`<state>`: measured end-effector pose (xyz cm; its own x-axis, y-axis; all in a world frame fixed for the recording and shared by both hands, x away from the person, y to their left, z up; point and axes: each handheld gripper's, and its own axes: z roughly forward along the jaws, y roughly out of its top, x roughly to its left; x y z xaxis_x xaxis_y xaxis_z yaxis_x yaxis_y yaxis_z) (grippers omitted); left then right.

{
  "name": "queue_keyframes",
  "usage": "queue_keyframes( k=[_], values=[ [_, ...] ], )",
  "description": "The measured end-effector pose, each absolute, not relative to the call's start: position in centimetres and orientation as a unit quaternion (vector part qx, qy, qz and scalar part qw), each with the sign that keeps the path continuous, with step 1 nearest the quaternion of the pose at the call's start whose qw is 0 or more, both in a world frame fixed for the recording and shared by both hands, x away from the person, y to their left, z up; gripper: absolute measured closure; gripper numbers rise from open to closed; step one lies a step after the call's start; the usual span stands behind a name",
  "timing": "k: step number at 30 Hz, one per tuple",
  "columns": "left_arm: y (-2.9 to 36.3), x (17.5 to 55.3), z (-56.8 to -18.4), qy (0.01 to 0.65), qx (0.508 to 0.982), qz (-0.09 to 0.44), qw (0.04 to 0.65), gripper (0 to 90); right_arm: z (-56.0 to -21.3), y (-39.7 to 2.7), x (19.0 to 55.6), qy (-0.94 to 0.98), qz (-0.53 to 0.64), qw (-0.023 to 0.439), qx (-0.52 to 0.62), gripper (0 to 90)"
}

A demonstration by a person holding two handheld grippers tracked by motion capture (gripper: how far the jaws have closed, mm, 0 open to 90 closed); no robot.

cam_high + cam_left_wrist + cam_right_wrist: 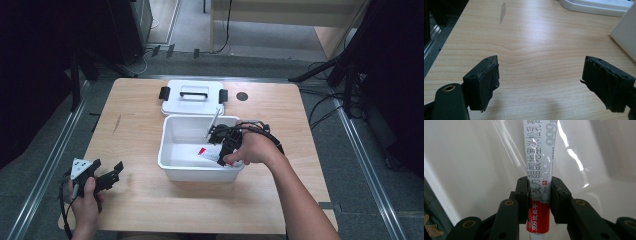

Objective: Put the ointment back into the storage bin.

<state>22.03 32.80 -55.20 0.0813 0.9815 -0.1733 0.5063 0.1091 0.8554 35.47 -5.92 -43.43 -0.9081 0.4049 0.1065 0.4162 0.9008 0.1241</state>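
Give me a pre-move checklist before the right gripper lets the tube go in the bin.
1. Grip: right gripper shut on the tube, pads on both sides: ok.
2. Position: right gripper inside the white bin, below its rim: ok.
3. Tube bottomed out on the bin floor: cannot tell.
4. Landing spot free of other items: cannot tell; the hand hides part of the floor.
5. Lid behind the bin, out of the way: ok.
6. Left gripper open, parked on the table, away from the bin: ok.
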Motion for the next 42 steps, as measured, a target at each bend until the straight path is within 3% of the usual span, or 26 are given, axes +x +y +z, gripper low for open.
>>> queue_keyframes(
  k=[42],
  values=[
    [32.79,22.04,-55.20,0.615,0.604,0.283,0.419,14.8,-44.31,-5.07,35.78,-0.972,-0.024,0.062,-0.227,71.3]
  ],
)
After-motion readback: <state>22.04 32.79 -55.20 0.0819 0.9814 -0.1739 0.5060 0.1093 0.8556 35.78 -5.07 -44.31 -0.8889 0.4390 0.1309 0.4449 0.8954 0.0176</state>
